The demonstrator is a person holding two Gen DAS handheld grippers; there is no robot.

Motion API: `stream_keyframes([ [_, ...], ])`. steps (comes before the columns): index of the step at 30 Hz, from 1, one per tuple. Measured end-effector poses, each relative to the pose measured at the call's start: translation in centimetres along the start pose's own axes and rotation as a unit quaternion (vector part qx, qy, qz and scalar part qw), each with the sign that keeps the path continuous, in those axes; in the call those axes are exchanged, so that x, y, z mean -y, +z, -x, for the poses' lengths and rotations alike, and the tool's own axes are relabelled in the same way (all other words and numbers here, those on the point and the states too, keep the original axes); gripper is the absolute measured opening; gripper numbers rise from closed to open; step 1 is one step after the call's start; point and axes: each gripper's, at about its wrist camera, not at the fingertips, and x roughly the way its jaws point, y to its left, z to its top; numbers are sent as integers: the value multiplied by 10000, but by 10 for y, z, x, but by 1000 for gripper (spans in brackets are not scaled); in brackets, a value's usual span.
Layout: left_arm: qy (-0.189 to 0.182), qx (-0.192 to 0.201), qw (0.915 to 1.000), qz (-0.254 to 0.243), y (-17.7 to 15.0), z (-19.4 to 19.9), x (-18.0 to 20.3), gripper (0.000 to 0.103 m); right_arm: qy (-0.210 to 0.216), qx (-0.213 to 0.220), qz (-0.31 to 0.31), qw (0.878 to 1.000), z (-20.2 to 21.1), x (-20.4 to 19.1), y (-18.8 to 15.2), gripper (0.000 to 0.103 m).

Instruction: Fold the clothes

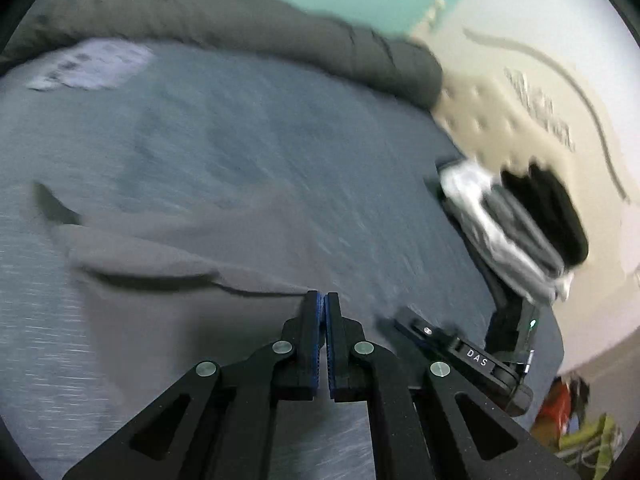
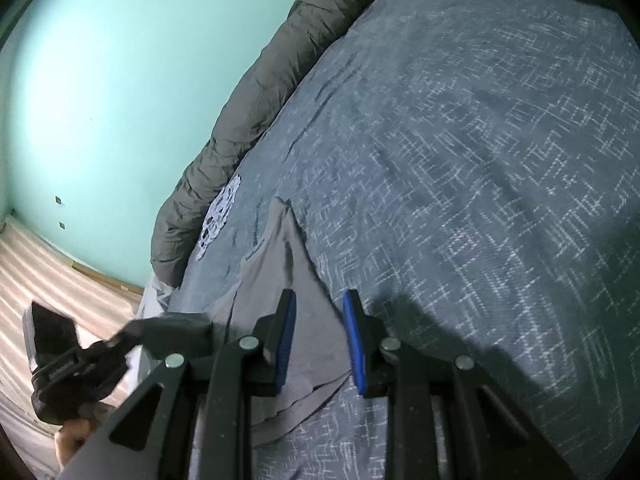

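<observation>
A grey cloth (image 2: pixel 296 320) is spread on the blue bed cover (image 2: pixel 480 160), its long side pointing to 11 o'clock. The right gripper (image 2: pixel 320 340) is held wide open above it. The left gripper (image 1: pixel 323 320) is pinched on the cloth's edge. Folded clothes (image 1: pixel 520 220) are seen only in the left view, at 3 o'clock.

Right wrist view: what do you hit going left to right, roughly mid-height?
Teal wall → rolled dark grey duvet → white skull print → grey garment → blue patterned bedsheet.
</observation>
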Motion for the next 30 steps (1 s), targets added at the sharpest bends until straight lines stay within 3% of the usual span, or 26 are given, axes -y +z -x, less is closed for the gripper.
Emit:
stream_keyframes([
  [4, -8, -470, 9989, -40, -14, -52, 19, 2, -7, -14, 5, 10000, 4, 3, 3, 24],
  [8, 86, -622, 9980, 80, -20, -69, 21, 2, 50, -65, -3, 10000, 5, 4, 4, 24],
  [10, 147, -623, 9979, 94, -18, -62, 20, 9, 124, -113, -51, 9998, 2, 4, 4, 24],
  [12, 196, -509, 9984, 111, -15, -46, 13, 29, 196, -186, -37, 9996, -3, 1, 3, 24],
  [14, 356, -342, 9987, 103, -9, -30, 1, 41, 249, -237, 15, 9994, -6, -5, 1, 24],
  [19, 909, -140, 9956, 176, 8, 2, -36, 42, 288, -225, 23, 9993, -10, -11, 1, 24],
  [30, 1393, -536, 9886, -180, -2, -25, -49, 42, 241, -271, 39, 9993, -18, -13, 1, 26],
])
